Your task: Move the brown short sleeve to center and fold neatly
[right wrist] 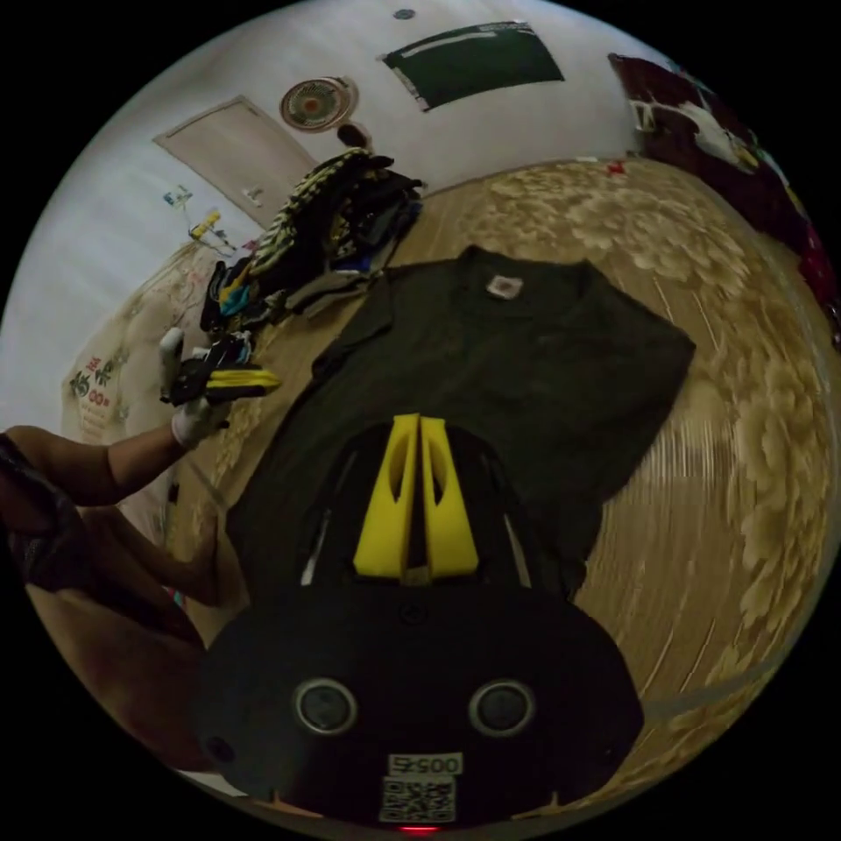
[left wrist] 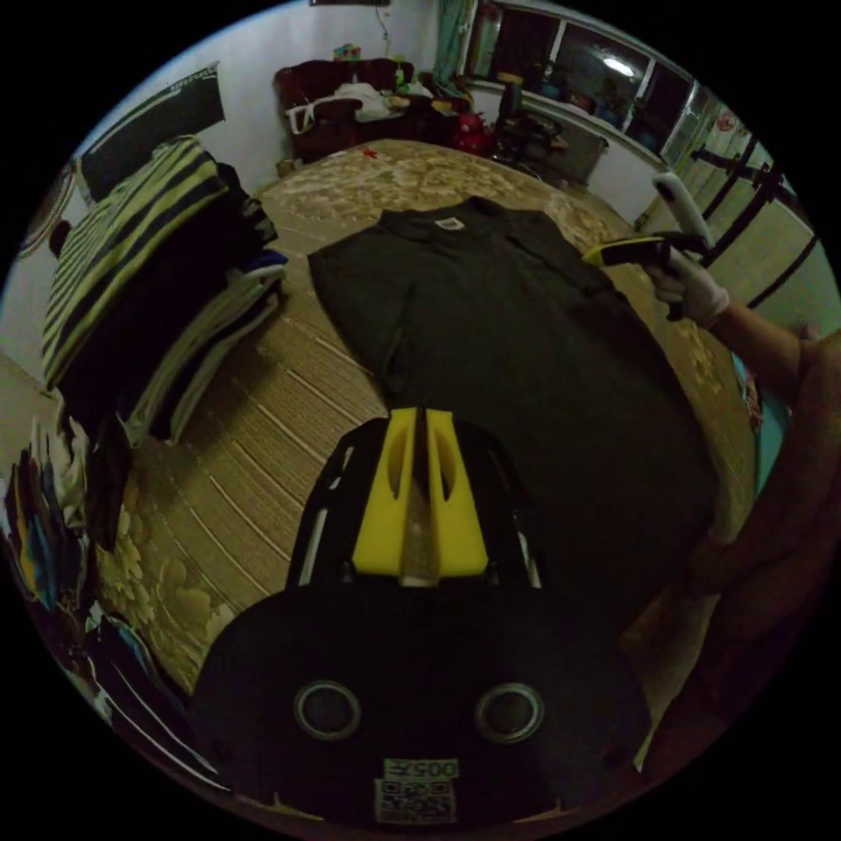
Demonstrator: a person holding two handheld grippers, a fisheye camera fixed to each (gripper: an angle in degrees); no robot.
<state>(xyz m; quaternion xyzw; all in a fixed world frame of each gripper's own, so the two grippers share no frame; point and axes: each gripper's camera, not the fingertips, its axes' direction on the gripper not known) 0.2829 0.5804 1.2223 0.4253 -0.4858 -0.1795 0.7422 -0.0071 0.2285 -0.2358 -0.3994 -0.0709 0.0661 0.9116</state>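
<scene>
The brown short sleeve (left wrist: 517, 350) lies spread flat on the patterned bed cover (left wrist: 263, 491), collar and label at twelve o'clock in the left gripper view, hem running down towards four o'clock. It looks already near the middle of the bed, so I judge the moving done and the folding not yet begun.

My left gripper (left wrist: 420, 420) hangs above the shirt's near edge with its yellow jaws drawn together on nothing. My right gripper (right wrist: 419, 429) is the same: jaws together, empty, hovering over the lower body of the shirt. In the left gripper view I see the right one at about two o'clock, held in my gloved hand (left wrist: 696, 289) just off the far sleeve.

What worries me:
- With both jaws closed, I must open them before going down, or I only push the cloth and ruck it.
- The fabric is dark and the room dim, so the sleeve edge is hard to pick out; I could pinch one layer, or catch the bed cover with it.
- The pile of clothes (left wrist: 166, 289) sits at nine to ten o'clock, just beside the near sleeve; a wide sweep could drag it.
- Uneven lifting would skew the fold.
</scene>
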